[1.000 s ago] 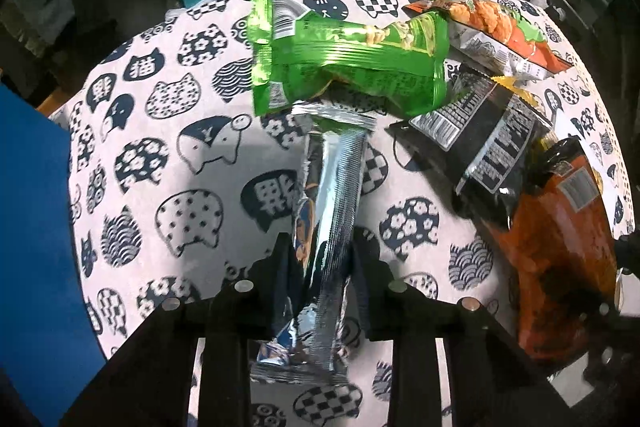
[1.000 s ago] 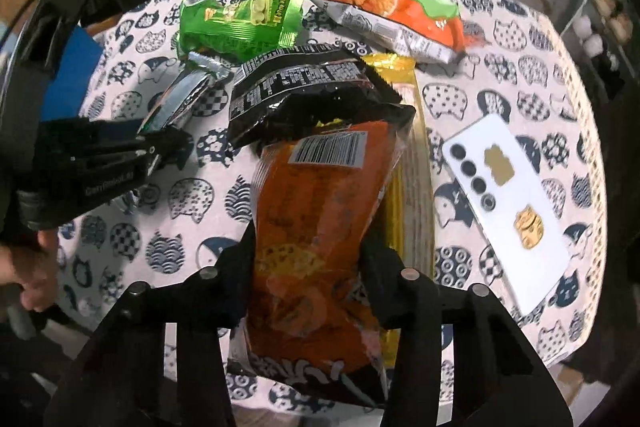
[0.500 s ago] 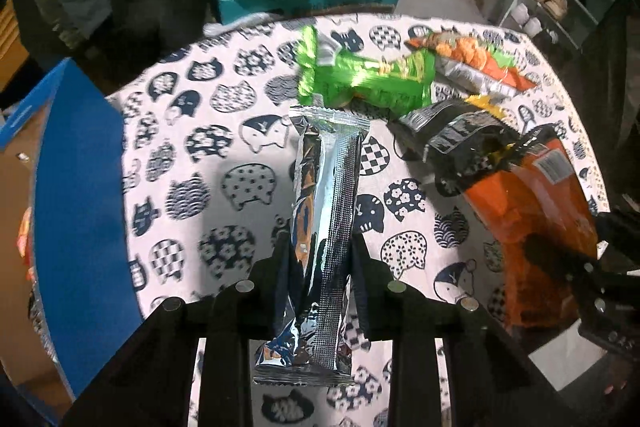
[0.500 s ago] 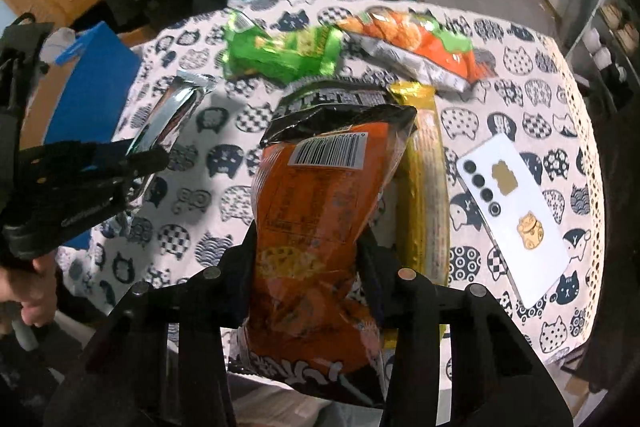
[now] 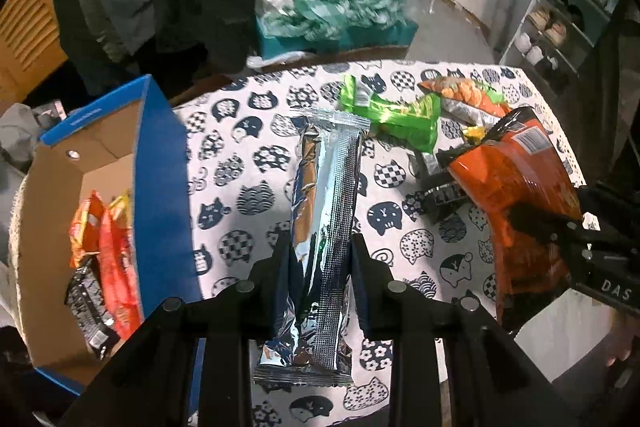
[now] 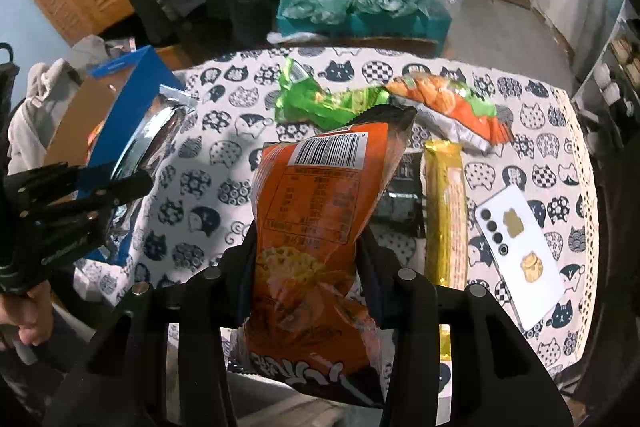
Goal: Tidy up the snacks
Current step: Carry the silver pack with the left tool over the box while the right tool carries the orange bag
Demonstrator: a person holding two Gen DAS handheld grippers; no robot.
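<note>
My left gripper (image 5: 319,259) is shut on a long silver snack pack (image 5: 324,211) and holds it above the cat-print table (image 5: 240,163). My right gripper (image 6: 306,247) is shut on an orange chip bag (image 6: 320,211), also lifted; the bag shows at the right of the left wrist view (image 5: 516,195). A blue cardboard box (image 5: 160,195) stands at the table's left with several snack packs (image 5: 108,251) inside. On the table lie a green pack (image 6: 320,103), an orange-green pack (image 6: 448,107), a black pack (image 6: 400,199) and a gold bar (image 6: 444,211).
A white phone (image 6: 520,251) lies on the table at the right. A teal box with crumpled bags (image 6: 360,3) stands beyond the far edge. A shoe rack (image 5: 560,23) is at the far right. The left gripper also shows in the right wrist view (image 6: 72,211).
Both grippers have risen and pulled back from the table with their packs. The blue box with snacks inside has come into view on the left.
</note>
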